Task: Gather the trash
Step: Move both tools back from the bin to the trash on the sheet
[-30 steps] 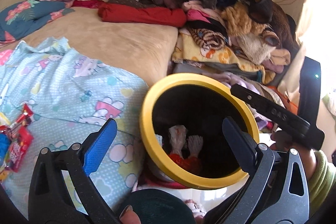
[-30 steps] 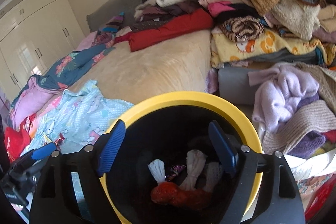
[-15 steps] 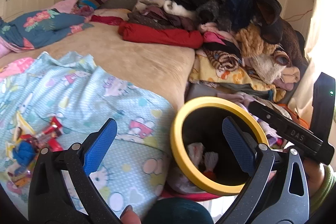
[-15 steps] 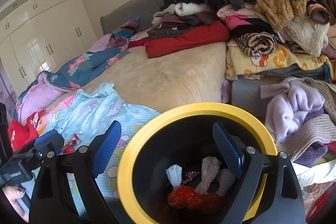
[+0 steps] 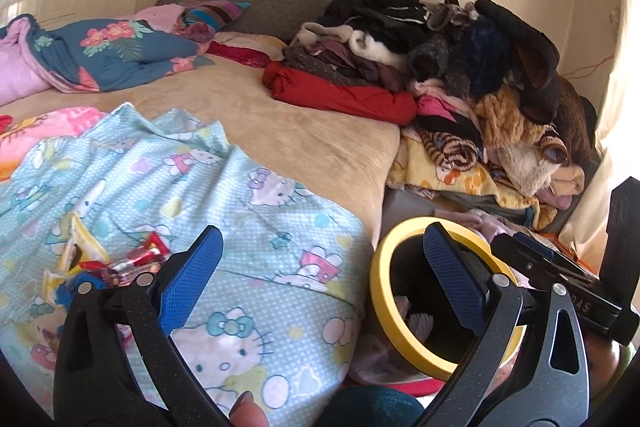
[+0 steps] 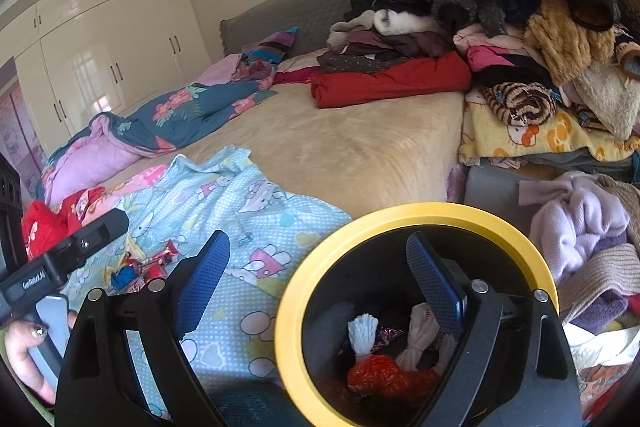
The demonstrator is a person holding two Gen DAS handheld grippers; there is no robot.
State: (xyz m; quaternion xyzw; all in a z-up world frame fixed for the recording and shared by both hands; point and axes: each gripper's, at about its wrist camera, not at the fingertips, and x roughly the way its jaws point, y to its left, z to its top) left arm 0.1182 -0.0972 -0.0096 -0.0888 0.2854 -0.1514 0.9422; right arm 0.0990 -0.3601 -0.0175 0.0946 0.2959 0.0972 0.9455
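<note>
Hiding bin [image 6: 416, 215] contents: right hand-held gripper [image 6: 320, 273] finger.

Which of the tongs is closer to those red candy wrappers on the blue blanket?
Left. The left tongs hover just beside the red candy wrappers; the right tongs sit farther over, above the yellow-rimmed bin.

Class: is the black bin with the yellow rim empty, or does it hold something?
Holds something: a red bag and white wads lie at the bottom of the bin.

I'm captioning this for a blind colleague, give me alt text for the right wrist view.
The open right gripper hangs empty over a yellow-rimmed bin holding trash beside a bed; candy wrappers lie on a light blue blanket.
</note>
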